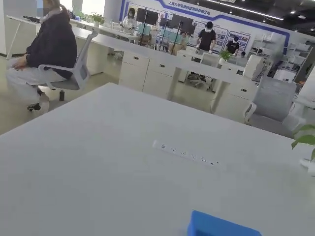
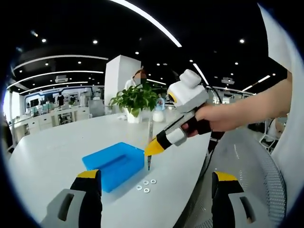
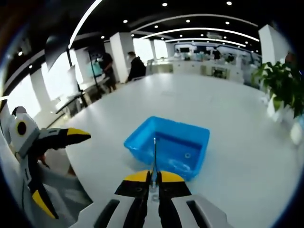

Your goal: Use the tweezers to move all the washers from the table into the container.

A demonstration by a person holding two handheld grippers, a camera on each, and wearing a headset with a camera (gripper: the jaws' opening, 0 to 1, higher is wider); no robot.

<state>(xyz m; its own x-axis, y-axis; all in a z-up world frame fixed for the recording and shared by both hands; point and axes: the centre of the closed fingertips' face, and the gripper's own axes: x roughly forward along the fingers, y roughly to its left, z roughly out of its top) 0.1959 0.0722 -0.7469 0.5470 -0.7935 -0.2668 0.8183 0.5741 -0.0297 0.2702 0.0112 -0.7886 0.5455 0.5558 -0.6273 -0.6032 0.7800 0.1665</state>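
A blue container (image 2: 114, 164) sits on the white table, and its corner shows in the head view (image 1: 221, 228). Three small washers (image 2: 146, 185) lie on the table just beside it. My right gripper (image 2: 154, 146), held in a hand, is shut on thin tweezers (image 2: 148, 159) that point down over the container's near edge, above the washers. In the right gripper view the shut jaws (image 3: 153, 176) hold the tweezers (image 3: 154, 154) over the container (image 3: 168, 147), which has one washer (image 3: 187, 155) inside. My left gripper (image 2: 156, 185) is open and holds nothing, and it stands off to the side (image 3: 59, 171).
A potted plant (image 2: 135, 99) stands behind the container. A recessed power strip (image 1: 184, 153) lies mid-table and plant leaves (image 1: 307, 137) reach in at the right edge. A person on an office chair (image 1: 49, 49) sits beyond the table's far left. The table edge runs close to the washers.
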